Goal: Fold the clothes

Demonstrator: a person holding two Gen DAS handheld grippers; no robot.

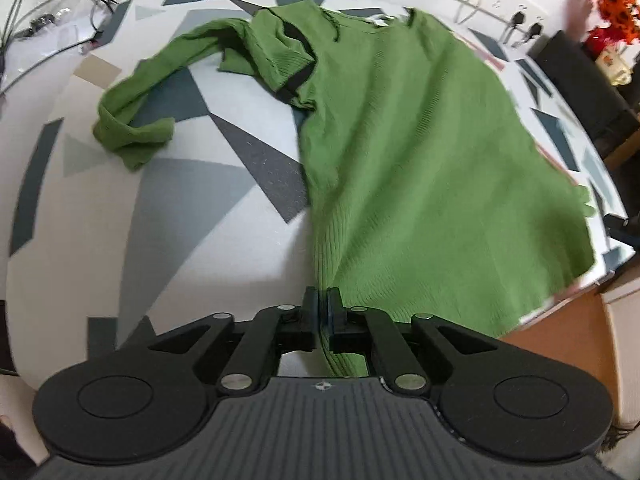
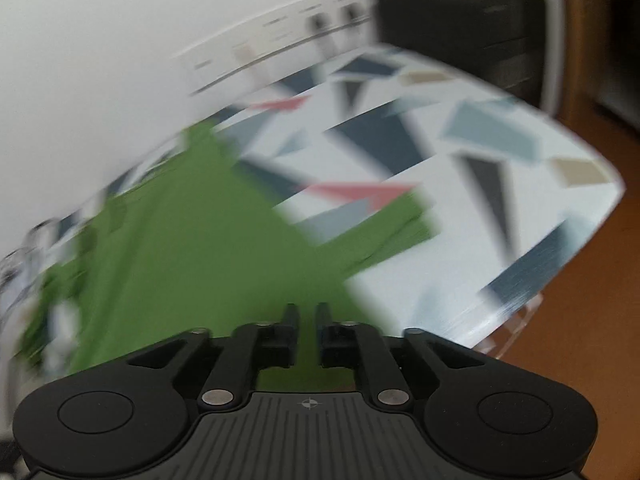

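A green knit sweater (image 1: pixel 420 152) lies spread on the patterned table (image 1: pixel 224 216), collar at the far side. One sleeve (image 1: pixel 132 120) trails off to the left, and a folded part with black trim (image 1: pixel 296 68) lies near the shoulder. My left gripper (image 1: pixel 323 300) is shut on the sweater's near hem, and the fabric rises taut from it. The right wrist view is motion-blurred. There my right gripper (image 2: pixel 307 314) hovers over the sweater (image 2: pixel 192 240) near its edge, jaws a narrow gap apart, with the green cloth seen below them rather than pinched. A sleeve (image 2: pixel 384 224) points right.
Cables and a clear plastic bag (image 1: pixel 52 28) lie at the table's far left. On the far side is a wall with sockets (image 1: pixel 516 20). A black cabinet (image 1: pixel 580 84) with orange flowers (image 1: pixel 616 4) stands at the right. The table edge (image 2: pixel 560 272) drops to brown floor (image 2: pixel 580 340).
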